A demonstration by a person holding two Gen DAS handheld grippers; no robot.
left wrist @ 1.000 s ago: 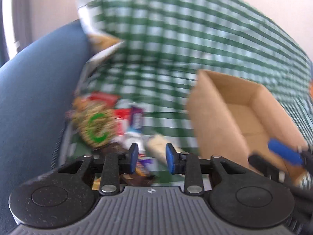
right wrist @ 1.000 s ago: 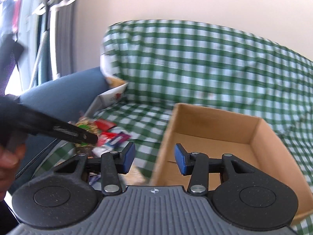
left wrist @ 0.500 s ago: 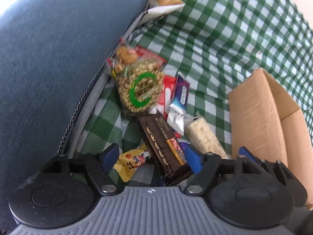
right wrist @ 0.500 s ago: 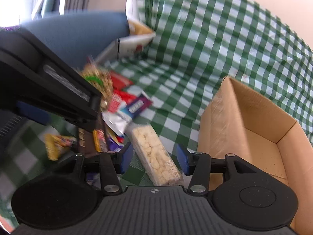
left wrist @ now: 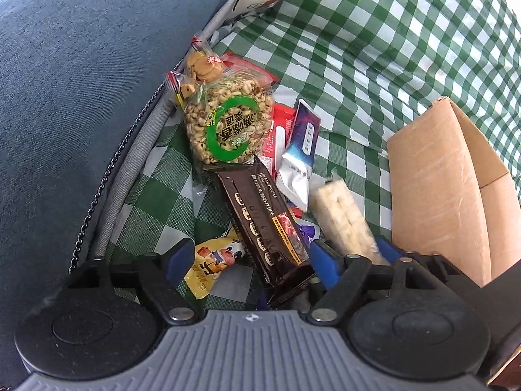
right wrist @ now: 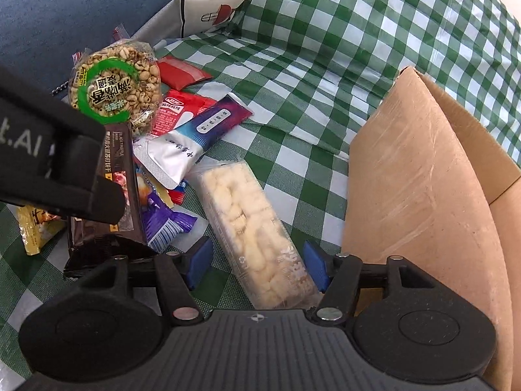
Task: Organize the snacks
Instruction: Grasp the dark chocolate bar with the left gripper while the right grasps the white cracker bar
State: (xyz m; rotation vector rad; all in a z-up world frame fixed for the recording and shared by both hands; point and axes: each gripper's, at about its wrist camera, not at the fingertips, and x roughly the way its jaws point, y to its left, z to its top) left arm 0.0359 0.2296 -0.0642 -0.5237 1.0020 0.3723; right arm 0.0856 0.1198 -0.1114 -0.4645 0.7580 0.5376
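The left gripper (left wrist: 249, 259) is hanging spread around the dark cracker pack (left wrist: 265, 220) (not pinching), while the right gripper (right wrist: 255, 262) is straddling, jaws apart, the pale puffed-snack pack (right wrist: 250, 228) beside the cardboard box (right wrist: 423, 176).

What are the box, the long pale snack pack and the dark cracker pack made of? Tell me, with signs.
Box: brown cardboard, matte, with scuffs and a raw cut edge.
Long pale snack pack: clear glossy plastic film, puffed pieces showing through.
Dark cracker pack: printed brown wrapper, probably plastic or foil laminate, slight sheen.
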